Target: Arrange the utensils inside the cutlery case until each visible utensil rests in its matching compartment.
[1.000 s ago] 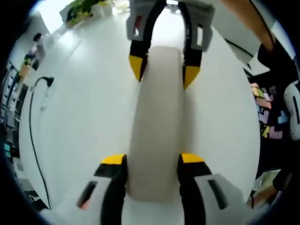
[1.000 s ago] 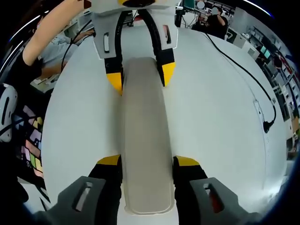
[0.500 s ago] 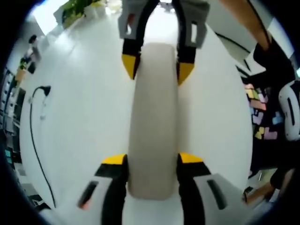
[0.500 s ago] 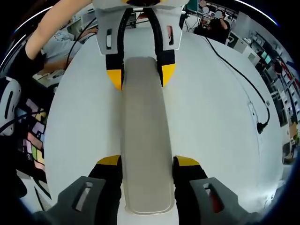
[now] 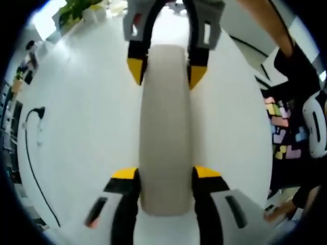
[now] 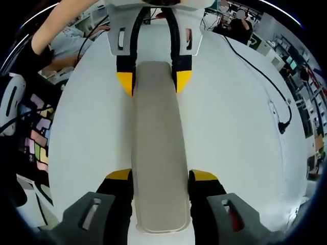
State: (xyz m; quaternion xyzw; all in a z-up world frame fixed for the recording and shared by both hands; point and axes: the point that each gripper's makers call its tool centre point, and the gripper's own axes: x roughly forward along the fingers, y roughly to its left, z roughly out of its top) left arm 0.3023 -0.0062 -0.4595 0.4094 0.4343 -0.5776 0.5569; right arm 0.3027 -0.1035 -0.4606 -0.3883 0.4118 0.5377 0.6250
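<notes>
Little has shifted; we grip the closed cutlery case (image 5: 164, 127) at both ends above the desk (image 6: 230, 127), and uneven squeeze could drop it

The cutlery case (image 6: 156, 153) looks matt beige plastic, lying on a smooth white table (image 6: 230, 127).

1 cutlery case (image 5: 165, 127) (image 6: 156, 148), long, beige, closed. 2 tools on it, one per end: left tool (image 5: 165, 176) w/ 2 yellow-tipped jaws either side of the case's near end in left gripper view; right tool (image 6: 159, 177) same at the opp. end. 1 white table (image 5: 87, 132) (image 6: 230, 132). 1 black cable (image 6: 255, 66) w/ plug. No. of utensils: can't tell, case closed.
</notes>
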